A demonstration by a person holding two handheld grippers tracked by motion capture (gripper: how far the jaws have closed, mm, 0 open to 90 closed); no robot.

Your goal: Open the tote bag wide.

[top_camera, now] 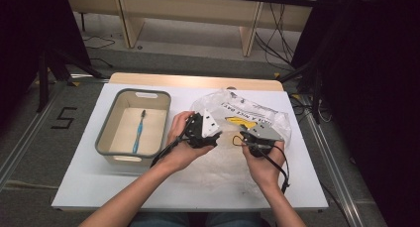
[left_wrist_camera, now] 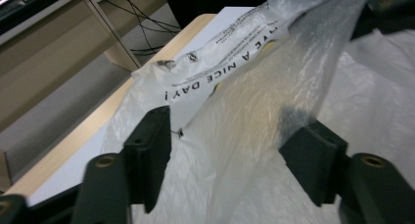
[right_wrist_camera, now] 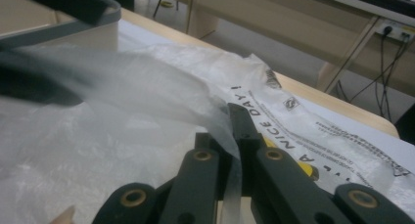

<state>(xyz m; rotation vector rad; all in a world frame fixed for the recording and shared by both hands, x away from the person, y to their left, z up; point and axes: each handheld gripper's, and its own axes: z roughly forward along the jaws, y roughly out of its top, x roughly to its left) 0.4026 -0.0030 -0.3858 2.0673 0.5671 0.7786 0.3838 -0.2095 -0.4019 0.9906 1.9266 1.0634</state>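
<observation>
We had the plastic bag [top_camera: 257, 119] spread beyond both pairs of jaws, one fold of its film pinched between the closed jaws of our right gripper [right_wrist_camera: 235, 136]. Our left gripper [left_wrist_camera: 230, 150] stood open, film draped between its jaws but unpressed. A sideways tug could have torn or slipped that thin fold.

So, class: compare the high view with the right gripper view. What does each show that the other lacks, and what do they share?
High view only: a toothbrush lying in the tray, both hands and forearms, the whole table, and a floor mark.

Right gripper view only: the right gripper shut on a fold of the bag, seen close up, and a wall socket.

Both: the clear bag with its "NICE DAY" print, the table edge, and the wooden furniture behind.
</observation>
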